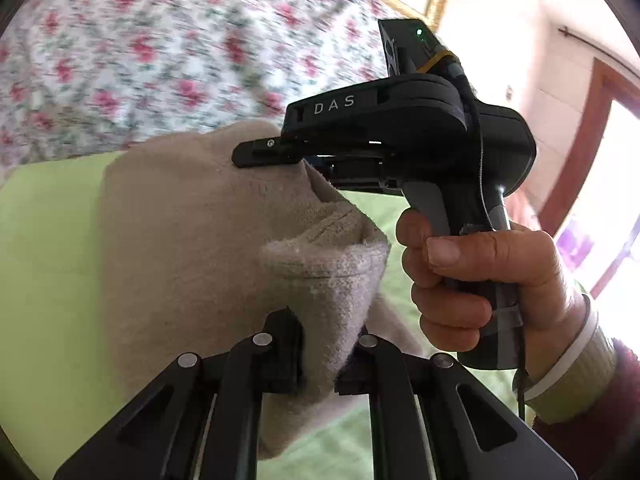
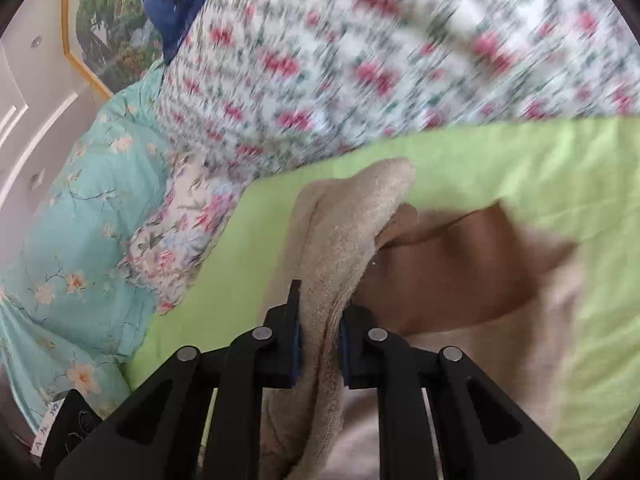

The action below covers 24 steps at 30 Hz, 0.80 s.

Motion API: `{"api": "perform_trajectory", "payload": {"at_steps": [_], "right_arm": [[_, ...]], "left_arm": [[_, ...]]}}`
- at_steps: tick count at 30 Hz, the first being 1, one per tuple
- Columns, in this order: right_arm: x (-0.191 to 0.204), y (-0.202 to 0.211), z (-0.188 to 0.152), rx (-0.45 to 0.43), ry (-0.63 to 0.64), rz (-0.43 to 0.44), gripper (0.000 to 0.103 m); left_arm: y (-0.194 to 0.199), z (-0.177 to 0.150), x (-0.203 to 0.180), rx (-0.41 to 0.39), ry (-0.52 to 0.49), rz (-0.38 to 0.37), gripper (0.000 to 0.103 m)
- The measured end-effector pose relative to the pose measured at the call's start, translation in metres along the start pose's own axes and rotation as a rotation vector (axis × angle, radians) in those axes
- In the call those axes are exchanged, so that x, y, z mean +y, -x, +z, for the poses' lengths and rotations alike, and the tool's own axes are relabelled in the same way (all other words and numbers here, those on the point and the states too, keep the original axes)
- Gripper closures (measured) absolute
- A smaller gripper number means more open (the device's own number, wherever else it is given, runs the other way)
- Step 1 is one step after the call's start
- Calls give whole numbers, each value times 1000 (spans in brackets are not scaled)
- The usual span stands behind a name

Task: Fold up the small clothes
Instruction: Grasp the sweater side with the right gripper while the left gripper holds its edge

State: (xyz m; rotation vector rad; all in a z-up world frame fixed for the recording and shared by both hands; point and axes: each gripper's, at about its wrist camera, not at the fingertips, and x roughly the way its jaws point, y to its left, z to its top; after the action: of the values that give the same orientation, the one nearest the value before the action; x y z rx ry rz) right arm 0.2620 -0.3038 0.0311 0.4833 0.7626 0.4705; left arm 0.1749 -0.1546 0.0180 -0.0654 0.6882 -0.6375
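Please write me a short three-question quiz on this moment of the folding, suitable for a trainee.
1. True or false: both grippers are shut on the beige garment.
2. What does the garment hang over? A) a green sheet B) a wooden floor C) a metal sink
3. Fill in: behind the green sheet lies a quilt with a ____ print.

Key
1. True: the left gripper pinches a fold of it, and the right gripper clamps a bunched edge; the right gripper's fingers also show in the left wrist view, against the cloth.
2. A
3. Floral, pink flowers on white.
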Motion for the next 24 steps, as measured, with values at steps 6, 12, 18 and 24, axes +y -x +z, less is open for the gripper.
{"api": "perform_trajectory", "payload": {"at_steps": [6, 12, 18, 24], "right_arm": [[-60, 14, -22, 41, -54, -169, 87], [-90, 19, -39, 29, -87, -204, 87], [-96, 9, -47, 52, -62, -312, 83], [-90, 31, -54, 21, -74, -356, 52]], "left_arm": [[-62, -21, -20, 128, 23, -51, 93], [-79, -27, -36, 153, -9, -49, 93], [-92, -33, -31, 205, -7, -41, 88], [-37, -33, -38, 192, 18, -92, 43]]}}
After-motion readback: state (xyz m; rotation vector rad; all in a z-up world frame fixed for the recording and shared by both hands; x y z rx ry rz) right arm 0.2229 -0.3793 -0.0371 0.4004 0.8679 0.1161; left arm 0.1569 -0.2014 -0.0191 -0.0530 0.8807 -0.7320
